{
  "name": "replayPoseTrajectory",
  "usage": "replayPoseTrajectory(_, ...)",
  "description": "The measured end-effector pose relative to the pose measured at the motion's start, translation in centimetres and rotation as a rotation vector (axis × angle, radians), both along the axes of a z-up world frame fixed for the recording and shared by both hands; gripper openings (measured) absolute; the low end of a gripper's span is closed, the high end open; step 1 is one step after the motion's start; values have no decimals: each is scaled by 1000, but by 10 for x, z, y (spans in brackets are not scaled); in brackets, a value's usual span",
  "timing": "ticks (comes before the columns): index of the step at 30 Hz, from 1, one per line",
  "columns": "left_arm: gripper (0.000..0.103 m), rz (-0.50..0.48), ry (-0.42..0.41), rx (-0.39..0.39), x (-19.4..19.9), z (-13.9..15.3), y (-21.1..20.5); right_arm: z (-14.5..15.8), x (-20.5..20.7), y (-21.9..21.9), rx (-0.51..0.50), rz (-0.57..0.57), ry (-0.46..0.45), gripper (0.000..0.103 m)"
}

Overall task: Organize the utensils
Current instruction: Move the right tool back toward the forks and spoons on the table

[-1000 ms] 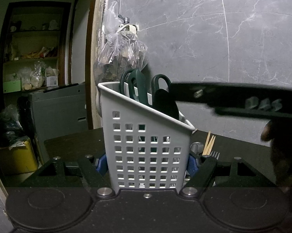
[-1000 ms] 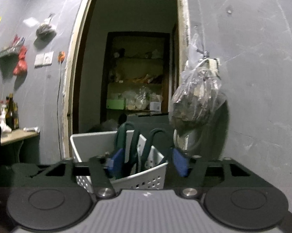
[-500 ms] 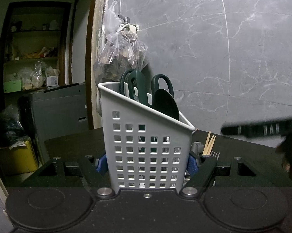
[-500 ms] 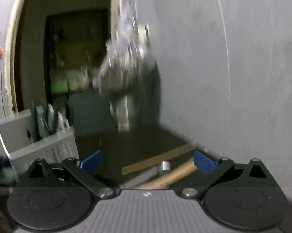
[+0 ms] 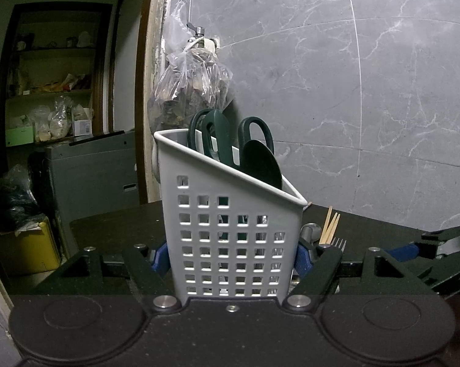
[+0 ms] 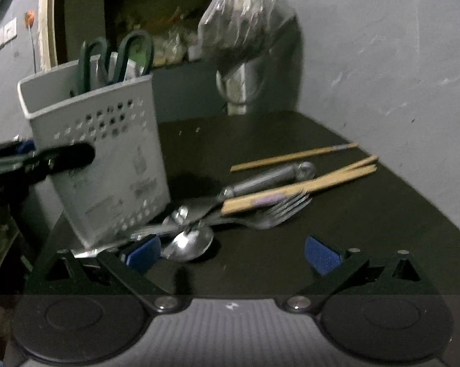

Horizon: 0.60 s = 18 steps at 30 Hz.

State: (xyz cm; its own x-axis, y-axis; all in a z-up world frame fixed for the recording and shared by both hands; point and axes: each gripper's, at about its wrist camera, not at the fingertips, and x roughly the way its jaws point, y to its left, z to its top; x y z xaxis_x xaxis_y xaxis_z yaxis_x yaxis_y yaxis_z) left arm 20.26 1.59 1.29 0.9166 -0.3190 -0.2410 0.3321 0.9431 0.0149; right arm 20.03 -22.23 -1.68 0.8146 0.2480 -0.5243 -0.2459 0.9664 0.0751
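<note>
The left claw (image 5: 233, 257) is clamped on the white perforated utensil caddy (image 5: 230, 235), its blue pads pressed against the caddy's two side walls low down, so the caddy stands upright on the dark tabletop (image 5: 113, 229) directly in front of that camera. Dark green scissors (image 5: 230, 140) stick handle-up out of the caddy's slanted top, with a dark rounded utensil head beside them. From the right wrist view, the same caddy (image 6: 101, 159) sits at the left of the tabletop (image 6: 352, 229), and one black finger of the left claw shows across its side wall. The right claw (image 6: 233, 255) is spread wide with nothing between its blue pads, hovering low over the tabletop just in front of a loose heap of utensils. In that heap, a metal spoon (image 6: 188, 243) lies nearest, its bowl just beside the claw's left pad (image 6: 144, 252); a metal fork (image 6: 272, 211) lies behind it with tines pointing right; a steel-handled utensil (image 6: 269, 177) runs diagonally above the fork. Wooden chopsticks (image 6: 306, 189) cross the heap, and a single chopstick (image 6: 294, 156) lies a little apart, farther back. The heap touches the caddy's base. A clear plastic bag (image 5: 193, 88) hangs on the grey marbled wall behind.
</note>
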Motion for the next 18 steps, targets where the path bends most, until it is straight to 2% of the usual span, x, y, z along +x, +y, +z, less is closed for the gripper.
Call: replayPoseTrajectory(18,76,0,-1,0,0,0,0,-5,12,16,-11,70,60,103)
